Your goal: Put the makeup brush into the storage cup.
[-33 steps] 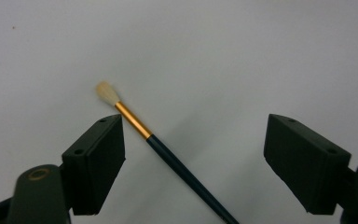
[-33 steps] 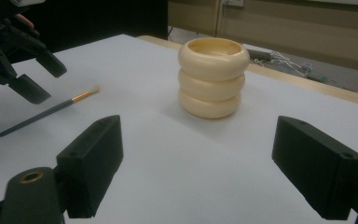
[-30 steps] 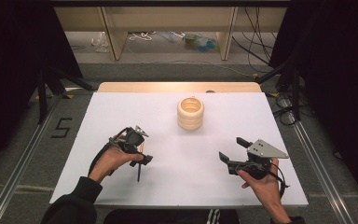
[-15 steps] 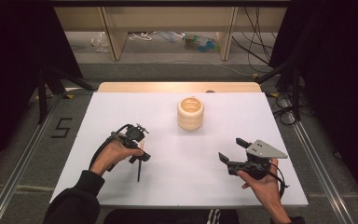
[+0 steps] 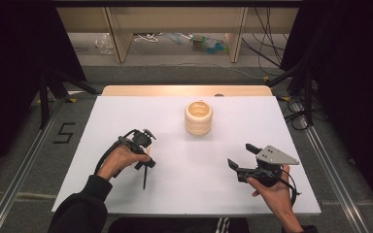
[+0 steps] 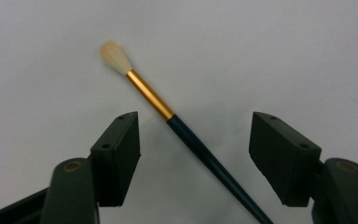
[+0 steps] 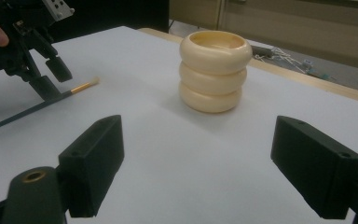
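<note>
One paintbrush (image 6: pixel 177 121) lay flat on the white worktop (image 5: pixel 223 194), well to the left of the one cream ringed pot (image 5: pixel 198 118). Left claw (image 6: pixel 193 154) stood spread, poised over the brush's dark handle, one jaw on each side, nothing pinched. Right claw (image 7: pixel 209 172) was spread and empty, nearer the person than the pot and to its right. Risk, as I judged it: the thin round handle could roll or pivot out if the jaws closed off-centre, or jaw tips could scrape the worktop. Count: one brush, one pot, two claws.
</note>
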The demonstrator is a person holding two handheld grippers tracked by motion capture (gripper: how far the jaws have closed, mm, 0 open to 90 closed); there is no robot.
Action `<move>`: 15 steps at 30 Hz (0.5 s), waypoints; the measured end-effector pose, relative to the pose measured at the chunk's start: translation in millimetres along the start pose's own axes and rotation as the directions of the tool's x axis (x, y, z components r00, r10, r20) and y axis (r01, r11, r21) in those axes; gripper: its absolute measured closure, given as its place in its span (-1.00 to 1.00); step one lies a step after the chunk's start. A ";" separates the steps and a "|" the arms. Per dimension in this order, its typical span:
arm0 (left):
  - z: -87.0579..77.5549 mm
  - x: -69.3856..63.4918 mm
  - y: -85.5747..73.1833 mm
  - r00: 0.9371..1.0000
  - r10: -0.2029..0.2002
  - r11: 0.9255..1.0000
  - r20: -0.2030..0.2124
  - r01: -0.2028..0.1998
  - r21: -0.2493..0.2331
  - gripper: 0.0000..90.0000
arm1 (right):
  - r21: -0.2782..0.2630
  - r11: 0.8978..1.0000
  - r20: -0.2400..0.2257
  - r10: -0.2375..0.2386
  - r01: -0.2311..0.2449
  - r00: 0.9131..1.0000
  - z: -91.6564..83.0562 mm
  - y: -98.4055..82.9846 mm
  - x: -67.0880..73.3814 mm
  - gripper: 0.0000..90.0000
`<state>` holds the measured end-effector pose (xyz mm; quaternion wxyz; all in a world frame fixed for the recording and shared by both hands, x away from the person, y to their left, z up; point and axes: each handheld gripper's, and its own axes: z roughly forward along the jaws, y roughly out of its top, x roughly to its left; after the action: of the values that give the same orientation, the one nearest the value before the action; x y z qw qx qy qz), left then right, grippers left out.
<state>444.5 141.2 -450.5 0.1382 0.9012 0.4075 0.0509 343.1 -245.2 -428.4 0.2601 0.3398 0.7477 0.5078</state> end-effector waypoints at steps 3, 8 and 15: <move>0.5 -0.4 -0.1 1.000 -0.023 1.000 0.008 0.023 0.002 -0.18 | -0.010 1.000 -0.002 -0.003 0.003 1.000 1.4 -0.9 0.1 -0.60; 4.3 -1.0 2.6 1.000 0.008 1.000 0.009 -0.008 0.022 -0.10 | 0.011 1.000 -0.005 -0.005 0.005 1.000 -0.1 -0.5 0.2 -0.59; 7.5 1.0 4.6 1.000 0.013 0.998 0.017 -0.014 0.055 0.03 | 0.004 1.000 -0.001 -0.006 0.006 1.000 0.2 -0.4 0.0 -0.59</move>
<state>450.0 137.5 -456.3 0.1162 0.9078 0.4017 0.0332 343.1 -245.2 -428.8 0.2609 0.3378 0.7498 0.5056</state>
